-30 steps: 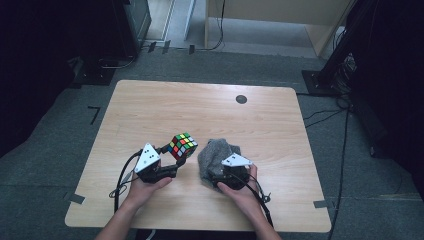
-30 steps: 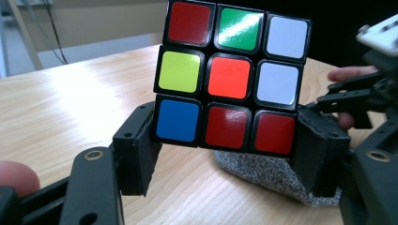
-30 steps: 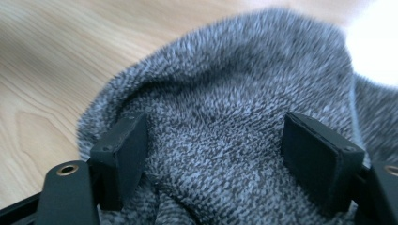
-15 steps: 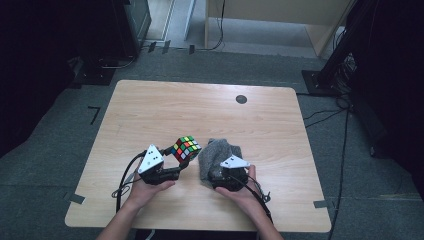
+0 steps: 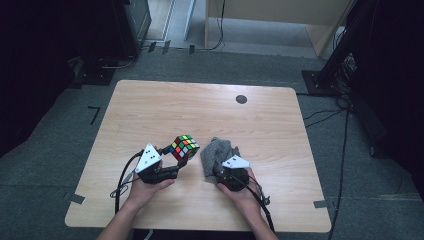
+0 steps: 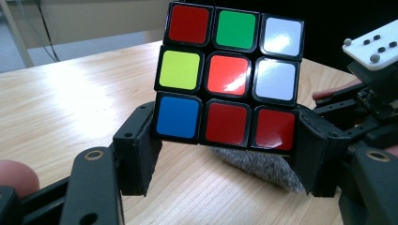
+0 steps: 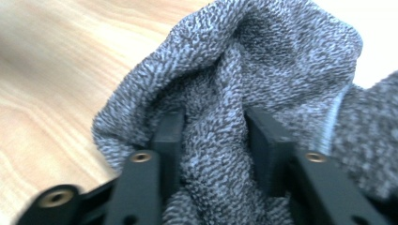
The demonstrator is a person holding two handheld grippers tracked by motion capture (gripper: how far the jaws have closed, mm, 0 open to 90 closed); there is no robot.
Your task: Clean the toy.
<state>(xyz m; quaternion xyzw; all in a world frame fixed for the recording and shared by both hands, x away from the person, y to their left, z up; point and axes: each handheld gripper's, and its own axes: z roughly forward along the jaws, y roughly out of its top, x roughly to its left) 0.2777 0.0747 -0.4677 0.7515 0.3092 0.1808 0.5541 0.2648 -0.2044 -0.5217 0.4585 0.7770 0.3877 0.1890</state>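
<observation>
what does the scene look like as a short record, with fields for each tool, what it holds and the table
left tool: shut on the puzzle cube, held by its bottom row, raised off the table
right tool: jaws have just been closing, a fold of the grey cloth bunched between them
cube face toward left tool: red, green, white; yellow, red, white; blue, red, red
cloth position: on the table, just right of the cube in the high view
table: light wood, dark round spot near far edge
</observation>
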